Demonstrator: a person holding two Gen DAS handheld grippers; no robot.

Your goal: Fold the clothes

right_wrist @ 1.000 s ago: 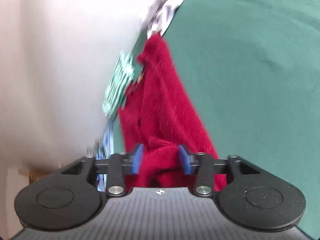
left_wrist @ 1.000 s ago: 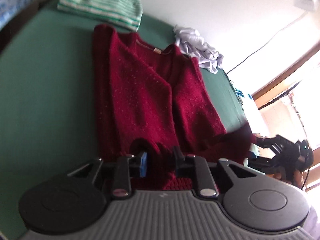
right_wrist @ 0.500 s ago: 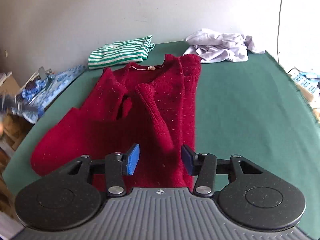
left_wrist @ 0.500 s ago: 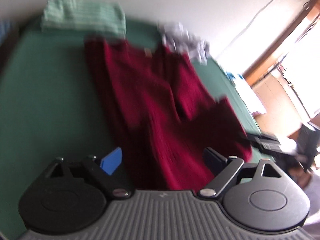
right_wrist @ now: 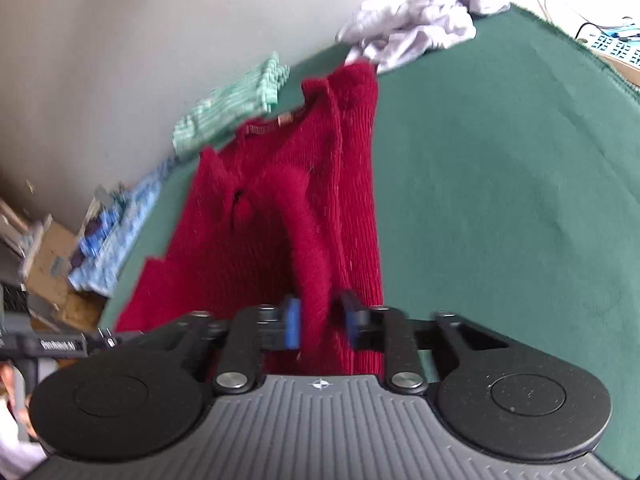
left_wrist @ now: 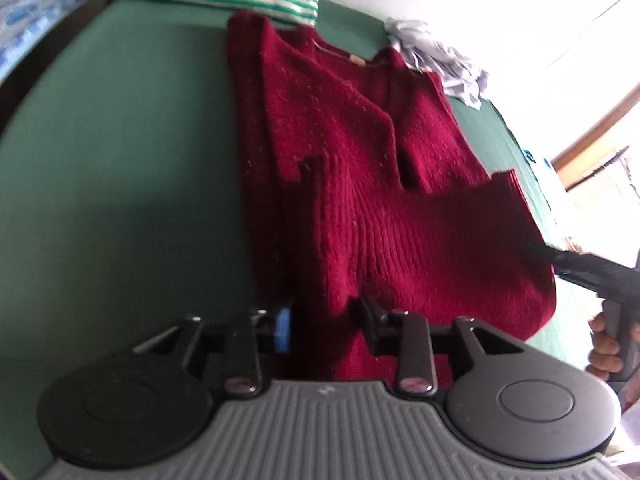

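Green tabletop (left_wrist: 120, 168) carries my red knit sweater (left_wrist: 360, 184), partly folded. My left gripper (left_wrist: 325, 322) is closing around its hem; my right gripper (right_wrist: 319, 322) is closing around a sleeve fold.

We see the dark red knitted sweater (left_wrist: 360, 168) lying on the green surface (left_wrist: 120, 168), sleeves folded inward, collar at the far end, ribbed hem nearest us.
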